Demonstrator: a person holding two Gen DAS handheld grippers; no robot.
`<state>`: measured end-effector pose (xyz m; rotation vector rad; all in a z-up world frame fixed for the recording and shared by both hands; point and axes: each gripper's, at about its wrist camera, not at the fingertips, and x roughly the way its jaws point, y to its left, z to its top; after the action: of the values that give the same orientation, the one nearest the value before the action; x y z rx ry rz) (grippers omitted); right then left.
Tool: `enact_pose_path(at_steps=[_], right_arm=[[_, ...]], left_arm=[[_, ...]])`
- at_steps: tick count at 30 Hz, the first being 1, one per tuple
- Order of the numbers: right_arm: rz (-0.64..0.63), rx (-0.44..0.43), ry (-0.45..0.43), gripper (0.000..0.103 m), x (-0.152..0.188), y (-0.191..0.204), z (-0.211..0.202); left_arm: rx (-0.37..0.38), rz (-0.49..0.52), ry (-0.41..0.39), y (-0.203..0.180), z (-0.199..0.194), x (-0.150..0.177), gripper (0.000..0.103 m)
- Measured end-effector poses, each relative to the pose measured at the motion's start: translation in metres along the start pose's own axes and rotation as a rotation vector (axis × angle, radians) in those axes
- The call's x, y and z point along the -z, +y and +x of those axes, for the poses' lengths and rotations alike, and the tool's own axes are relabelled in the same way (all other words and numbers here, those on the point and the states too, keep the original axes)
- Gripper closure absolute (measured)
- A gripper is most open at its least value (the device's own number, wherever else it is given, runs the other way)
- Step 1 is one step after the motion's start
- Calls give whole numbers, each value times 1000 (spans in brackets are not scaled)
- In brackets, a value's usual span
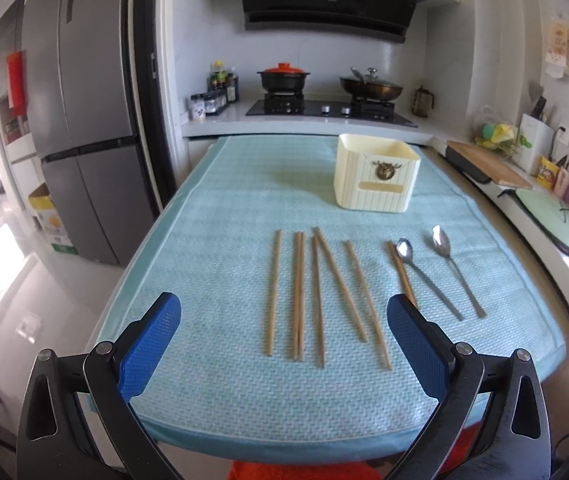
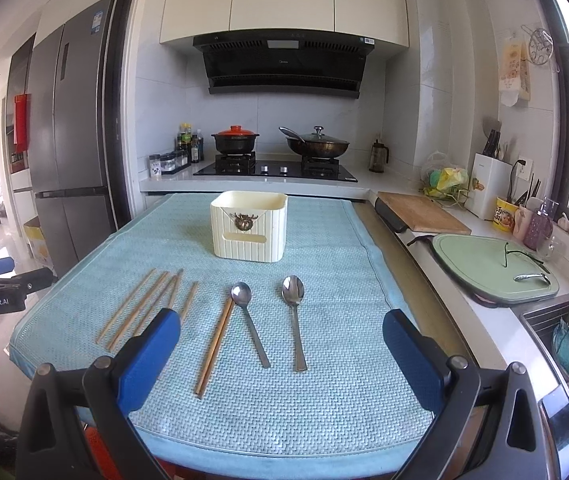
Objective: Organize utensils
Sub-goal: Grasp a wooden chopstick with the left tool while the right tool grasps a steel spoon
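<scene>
Chopsticks (image 1: 300, 296) lie in a loose row on the blue mat (image 1: 212, 240) covering the worktop, and beside them sit two metal spoons (image 2: 270, 324), bowls pointing away. One lone chopstick (image 2: 214, 348) rests just left of the nearer spoon. The cream utensil holder (image 2: 250, 226) stands upright at the mat's far side, well apart from the row. Left claw (image 1: 284, 310) hovers wide open over the chopsticks, gripping nothing; right claw (image 2: 282, 326) equally spread above the spoons.

Home kitchen: stove (image 2: 276, 168), range hood (image 2: 284, 64), fridge (image 1: 80, 120).
</scene>
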<state>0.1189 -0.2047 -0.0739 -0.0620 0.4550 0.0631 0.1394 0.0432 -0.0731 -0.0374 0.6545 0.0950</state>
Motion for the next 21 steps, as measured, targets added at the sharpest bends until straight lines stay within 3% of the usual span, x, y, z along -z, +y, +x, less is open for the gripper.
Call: enact_pose_path(at_steps=[4, 12, 21], right_arm=[[26, 16, 55, 0, 6, -11, 27], [58, 33, 140, 0, 16, -36, 84], [39, -39, 249, 0, 16, -44, 177]], left_arm=[[-12, 0, 56, 8, 39, -3, 0], [37, -25, 161, 19, 121, -15, 0], [56, -37, 282, 30, 215, -21, 0]])
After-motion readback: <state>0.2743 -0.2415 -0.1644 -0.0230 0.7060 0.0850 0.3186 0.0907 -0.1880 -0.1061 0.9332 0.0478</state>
